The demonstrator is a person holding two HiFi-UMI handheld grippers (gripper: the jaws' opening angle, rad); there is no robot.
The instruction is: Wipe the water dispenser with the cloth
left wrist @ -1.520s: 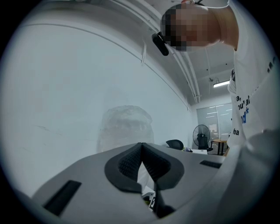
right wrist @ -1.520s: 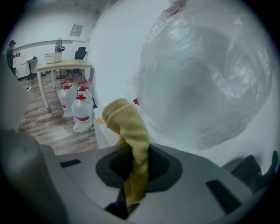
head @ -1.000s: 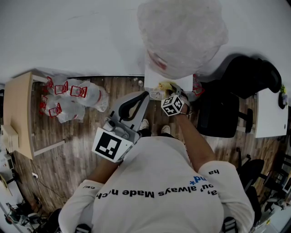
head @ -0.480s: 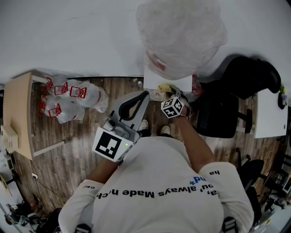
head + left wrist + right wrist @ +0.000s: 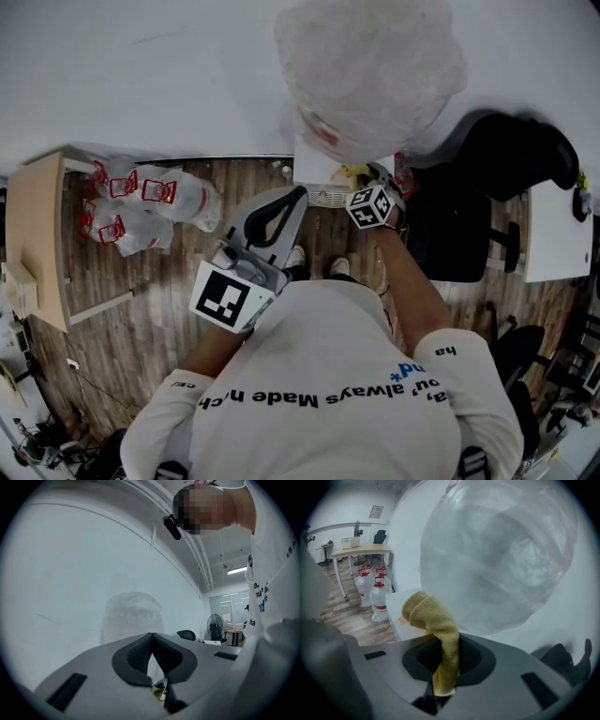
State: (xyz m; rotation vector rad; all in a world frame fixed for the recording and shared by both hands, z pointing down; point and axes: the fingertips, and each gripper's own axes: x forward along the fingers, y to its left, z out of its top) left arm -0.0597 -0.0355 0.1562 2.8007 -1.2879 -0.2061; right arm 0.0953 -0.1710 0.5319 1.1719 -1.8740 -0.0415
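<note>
Water dispenser [image 5: 323, 167] set against the white wall [image 5: 141, 75], directly ahead of the person. White cabinet below; large bottle [image 5: 370, 66] seated on top, wrapped in clear plastic film. Same unit in the right gripper view: cabinet top [image 5: 401, 616] at lower left, film-covered bottle [image 5: 497, 559] filling the upper right.

Right claw [image 5: 440, 658] clamped on the cloth [image 5: 433, 620]. Cloth: yellow towelling, bunched into a thick roll, pinched low between the pads, free end standing up and curling over toward the dispenser. In the head view, right claw [image 5: 364, 180] at the front top edge of the cabinet, just under the bottle, with the cloth [image 5: 352, 172] at that edge. Contact between cloth and cabinet not clear from either view.

Left claw [image 5: 152, 644] closed, pads together, nothing between them. In the head view, left claw [image 5: 295, 199] held in front of the torso, pointed toward the dispenser, near its lower front and apart from it.

Surroundings:
- Several water jugs [image 5: 141, 202] with red labels, grouped on the wooden floor [image 5: 159, 300] left of the dispenser.
- Light wooden worktop [image 5: 37, 234] just beyond the jugs.
- Black office chair [image 5: 450, 234] right of the dispenser.
- Standing fan [image 5: 214, 623] in the far background of the left gripper view.
</note>
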